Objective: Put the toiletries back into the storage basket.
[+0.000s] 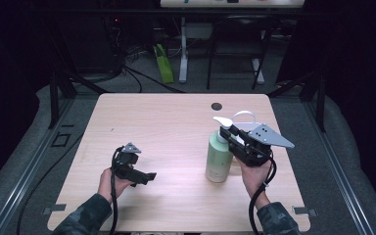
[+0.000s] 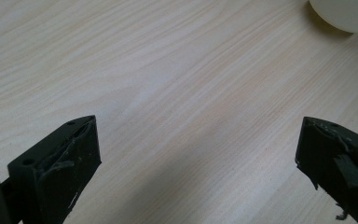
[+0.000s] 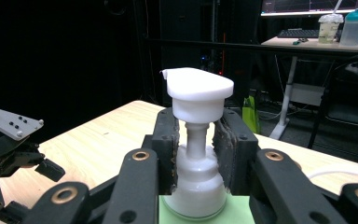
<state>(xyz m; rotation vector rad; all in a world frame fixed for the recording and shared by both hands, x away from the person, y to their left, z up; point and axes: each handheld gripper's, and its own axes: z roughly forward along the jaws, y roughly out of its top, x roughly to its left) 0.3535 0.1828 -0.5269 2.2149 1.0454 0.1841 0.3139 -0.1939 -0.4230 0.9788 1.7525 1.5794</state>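
A pump bottle (image 1: 219, 159) with a pale green body and a white pump head (image 3: 198, 86) stands upright on the wooden table (image 1: 166, 122), right of centre. My right gripper (image 1: 226, 134) is shut on the bottle's white collar (image 3: 196, 175), with its pads pressed on either side just under the pump head. My left gripper (image 1: 149, 177) sits low over the table at the front left, held in a hand. Its jaws stand wide open over bare wood (image 2: 198, 140), with nothing between them. The bottle's rounded base (image 2: 345, 14) shows at the top right of the left gripper view.
A dark cable hole (image 1: 217, 105) lies in the table behind the bottle, and a white loop (image 1: 245, 115) lies beside it. On the floor beyond the table stand a green bag (image 1: 164, 63) and a desk's legs. Two drink cups (image 3: 328, 25) stand on a far desk.
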